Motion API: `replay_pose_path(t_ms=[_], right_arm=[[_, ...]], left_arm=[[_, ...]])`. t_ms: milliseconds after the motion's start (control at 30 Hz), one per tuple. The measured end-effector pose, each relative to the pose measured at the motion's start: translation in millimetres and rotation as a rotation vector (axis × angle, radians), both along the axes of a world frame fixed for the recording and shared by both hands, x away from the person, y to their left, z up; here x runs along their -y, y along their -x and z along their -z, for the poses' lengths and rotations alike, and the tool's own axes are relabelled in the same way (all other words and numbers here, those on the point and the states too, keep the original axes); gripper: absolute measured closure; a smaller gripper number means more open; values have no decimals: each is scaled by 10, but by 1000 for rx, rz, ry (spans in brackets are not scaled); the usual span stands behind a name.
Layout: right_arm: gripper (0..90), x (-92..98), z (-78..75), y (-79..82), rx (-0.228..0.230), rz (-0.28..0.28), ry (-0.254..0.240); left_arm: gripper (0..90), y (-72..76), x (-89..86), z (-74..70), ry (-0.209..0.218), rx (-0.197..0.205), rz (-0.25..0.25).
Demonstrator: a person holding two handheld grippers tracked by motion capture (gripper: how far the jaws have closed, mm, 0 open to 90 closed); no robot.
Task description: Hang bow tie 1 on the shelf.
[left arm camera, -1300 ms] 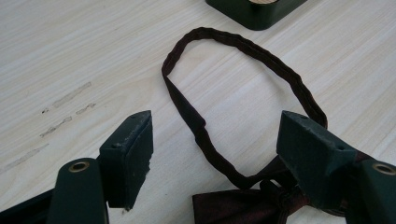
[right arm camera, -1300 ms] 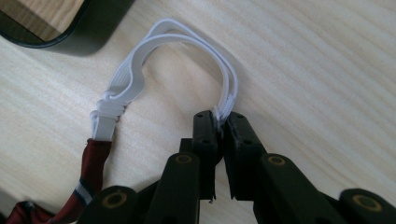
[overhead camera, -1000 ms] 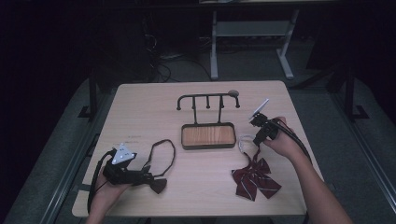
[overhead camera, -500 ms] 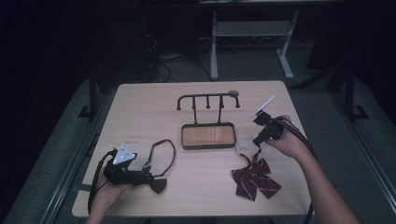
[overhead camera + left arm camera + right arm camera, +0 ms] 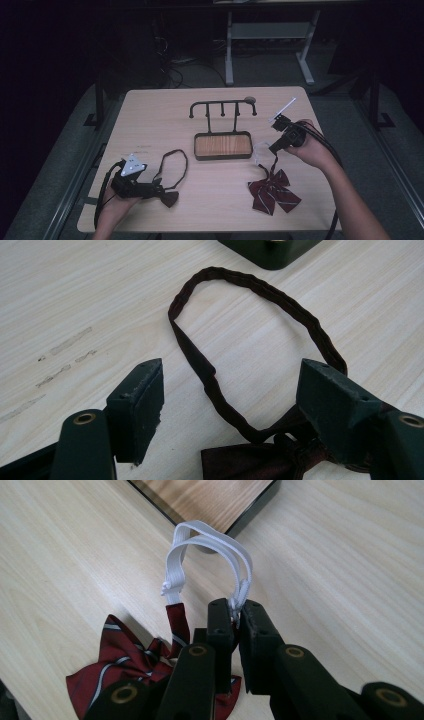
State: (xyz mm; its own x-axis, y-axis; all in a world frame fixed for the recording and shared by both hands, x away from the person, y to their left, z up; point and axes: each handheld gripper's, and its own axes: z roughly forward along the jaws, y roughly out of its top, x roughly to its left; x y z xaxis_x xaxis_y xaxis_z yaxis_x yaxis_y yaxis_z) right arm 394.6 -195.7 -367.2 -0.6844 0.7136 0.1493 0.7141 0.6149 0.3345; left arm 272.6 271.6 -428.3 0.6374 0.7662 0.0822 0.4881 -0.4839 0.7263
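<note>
Jaws of the right gripper (image 5: 235, 617) are pinched together on the white elastic loop (image 5: 210, 555) of a striped red bow tie (image 5: 272, 192), which rests on the bench (image 5: 150, 115) below that hand, just right of the wood-bottomed hanger stand (image 5: 222, 145). Over at the near left, the left gripper (image 5: 230, 390) lies low with its jaws standing wide apart, astride the strap of a dark bow tie (image 5: 250, 460) flat on the bench, pressing nothing.
</note>
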Motion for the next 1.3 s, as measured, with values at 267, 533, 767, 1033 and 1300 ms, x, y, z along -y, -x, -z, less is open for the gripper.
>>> replay_pose_path(t_ms=[267,533,767,1033,1300], right_arm=[[836,19,-126,46,10,-9,-30],[836,23,-252,66,33,-24,-47],[837,11,-398,81,52,-35,-57],[837,-25,-522,96,72,-45,-54],[839,-49,-657,107,98,-53,-55]], left_arm=[[277,0,1,0,-1,0,1],[277,0,1,3,-1,-2,1],[276,-2,-1,3,-2,-2,2],[276,-2,-7,0,-4,0,3],[276,1,-7,-1,0,0,0]])
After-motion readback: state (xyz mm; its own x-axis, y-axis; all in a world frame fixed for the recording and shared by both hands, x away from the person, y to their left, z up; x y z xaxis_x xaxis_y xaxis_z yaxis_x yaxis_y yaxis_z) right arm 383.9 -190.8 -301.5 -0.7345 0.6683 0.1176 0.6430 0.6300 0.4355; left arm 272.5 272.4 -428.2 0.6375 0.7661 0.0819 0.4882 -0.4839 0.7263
